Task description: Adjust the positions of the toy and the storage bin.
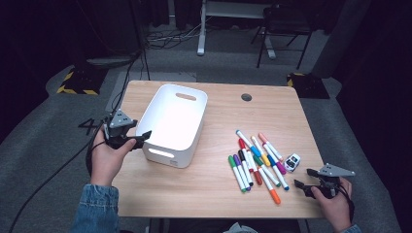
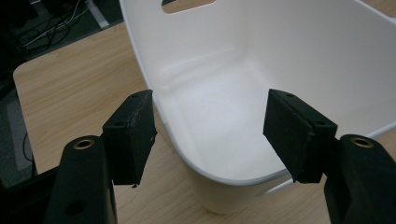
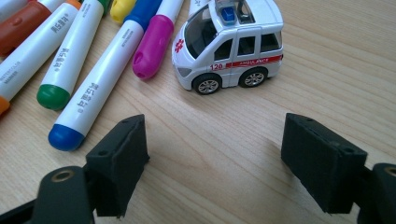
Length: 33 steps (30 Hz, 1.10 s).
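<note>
A white plastic bin [image 1: 187, 114] with handle slots stands on the left half of the wooden table [image 1: 228, 111]. My left gripper [image 1: 143, 138] is at the bin's near left corner. In the left gripper view the bin's rim [image 2: 168, 121] runs between the jaws of my left gripper [image 2: 210, 135], which are open: one pad is outside the wall and one inside, neither pressing. Several coloured markers [image 1: 255, 162] lie in a loose row to the right. A small white toy ambulance [image 1: 292, 162] [image 3: 229, 42] sits beside them. My right gripper [image 1: 304, 178] [image 3: 212, 158] stands open and holds nothing, just short of the ambulance.
A dark round grommet [image 1: 246, 97] sits near the table's far edge. Behind the table are a desk leg [image 1: 201, 34] and a black chair [image 1: 284, 29] on grey carpet with cables. Bare wood lies between the bin and the markers [image 3: 88, 93].
</note>
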Motion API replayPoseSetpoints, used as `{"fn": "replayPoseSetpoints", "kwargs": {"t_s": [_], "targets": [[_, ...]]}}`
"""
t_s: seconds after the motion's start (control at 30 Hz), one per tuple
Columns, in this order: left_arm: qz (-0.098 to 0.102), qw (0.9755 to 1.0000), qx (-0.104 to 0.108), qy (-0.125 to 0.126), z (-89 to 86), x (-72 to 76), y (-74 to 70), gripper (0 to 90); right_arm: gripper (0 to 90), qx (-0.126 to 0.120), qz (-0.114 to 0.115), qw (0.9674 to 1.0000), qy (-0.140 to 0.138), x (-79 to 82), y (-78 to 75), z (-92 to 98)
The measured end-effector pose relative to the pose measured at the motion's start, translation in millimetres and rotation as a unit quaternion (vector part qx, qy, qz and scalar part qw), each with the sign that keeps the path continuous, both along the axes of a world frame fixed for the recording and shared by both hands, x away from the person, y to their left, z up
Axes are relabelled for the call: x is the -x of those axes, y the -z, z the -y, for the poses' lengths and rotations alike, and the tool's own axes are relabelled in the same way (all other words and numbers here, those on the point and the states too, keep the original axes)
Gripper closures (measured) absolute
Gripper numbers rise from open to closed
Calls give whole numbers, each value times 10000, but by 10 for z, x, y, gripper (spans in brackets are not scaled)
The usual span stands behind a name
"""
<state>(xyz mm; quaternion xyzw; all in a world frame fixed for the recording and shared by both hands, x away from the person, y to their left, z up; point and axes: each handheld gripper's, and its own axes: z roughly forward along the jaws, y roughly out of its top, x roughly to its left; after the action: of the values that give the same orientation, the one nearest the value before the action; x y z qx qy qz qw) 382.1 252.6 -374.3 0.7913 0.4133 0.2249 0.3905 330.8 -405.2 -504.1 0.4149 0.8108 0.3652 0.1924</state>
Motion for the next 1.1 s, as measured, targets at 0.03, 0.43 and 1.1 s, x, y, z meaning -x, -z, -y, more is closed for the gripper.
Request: {"fn": "replayPoseSetpoints", "kwargs": {"t_s": [0.03, 0.43, 1.1], "targets": [[-30, 10000, -39, -17, -32, -19, 14, 345, 227, 0, -2, 10000, 0, 0, 0, 0], [-284, 9989, 233, 288, -18, -121, 168, 429, 227, 0, 0, 10000, -1, 0, 0, 0], [-237, 9966, 297, 737, 360, 397, 192, 396, 227, -9, 6, 10000, 7, 0, 2, -2]]}}
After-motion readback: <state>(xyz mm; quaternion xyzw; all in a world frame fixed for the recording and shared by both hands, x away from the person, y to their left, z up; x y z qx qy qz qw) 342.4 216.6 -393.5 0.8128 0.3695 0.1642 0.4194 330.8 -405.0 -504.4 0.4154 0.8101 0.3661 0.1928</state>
